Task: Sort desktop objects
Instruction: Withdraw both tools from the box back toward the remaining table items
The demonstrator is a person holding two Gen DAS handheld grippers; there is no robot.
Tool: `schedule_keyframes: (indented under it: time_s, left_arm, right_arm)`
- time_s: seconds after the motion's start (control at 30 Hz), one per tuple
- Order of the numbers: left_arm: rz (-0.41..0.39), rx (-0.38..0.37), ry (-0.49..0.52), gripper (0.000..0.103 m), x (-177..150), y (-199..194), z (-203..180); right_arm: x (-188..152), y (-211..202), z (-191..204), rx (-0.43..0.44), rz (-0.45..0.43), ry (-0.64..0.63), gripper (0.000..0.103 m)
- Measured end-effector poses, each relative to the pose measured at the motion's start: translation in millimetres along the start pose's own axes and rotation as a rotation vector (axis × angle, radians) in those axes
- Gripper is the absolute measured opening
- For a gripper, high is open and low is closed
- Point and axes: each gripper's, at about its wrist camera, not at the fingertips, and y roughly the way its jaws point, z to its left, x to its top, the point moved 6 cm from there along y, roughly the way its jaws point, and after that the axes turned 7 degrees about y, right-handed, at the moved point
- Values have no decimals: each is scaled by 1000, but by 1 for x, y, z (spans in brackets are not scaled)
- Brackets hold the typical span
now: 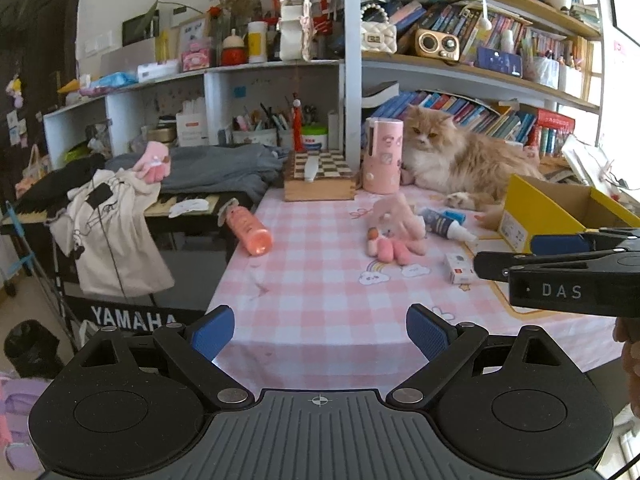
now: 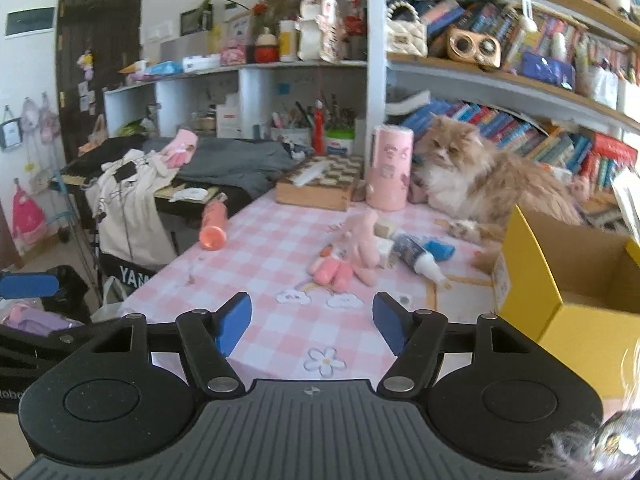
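Both grippers, left gripper [image 1: 320,332] and right gripper [image 2: 312,322], hover jaws apart and empty above the worktop [image 1: 320,292], where pink gloves [image 1: 394,240], a bottle [image 1: 446,227] beside them and a yellow box [image 1: 560,212] lie close to a cat [image 1: 460,156] that might startle.

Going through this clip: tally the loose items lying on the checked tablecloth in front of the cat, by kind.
Bottles: 2, the orange bottle and the dark dropper bottle.
Pink gloves: 2, one flat and one beside it.
Small white boxes: 1.
Blue packets: 1.
Total: 6.
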Motion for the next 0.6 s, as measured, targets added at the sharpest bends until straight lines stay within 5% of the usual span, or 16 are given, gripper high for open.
schedule_keyframes:
  time_s: [0.23,0.6]
  left_arm:
    - [10,-39,30,95,0,7,-11]
    - [-3,-97,125,95,8,12,-36]
  right_arm:
    - [-8,-2,-28,-83,27,103,68]
    - [-15,-6,-40,-98,51,126,69]
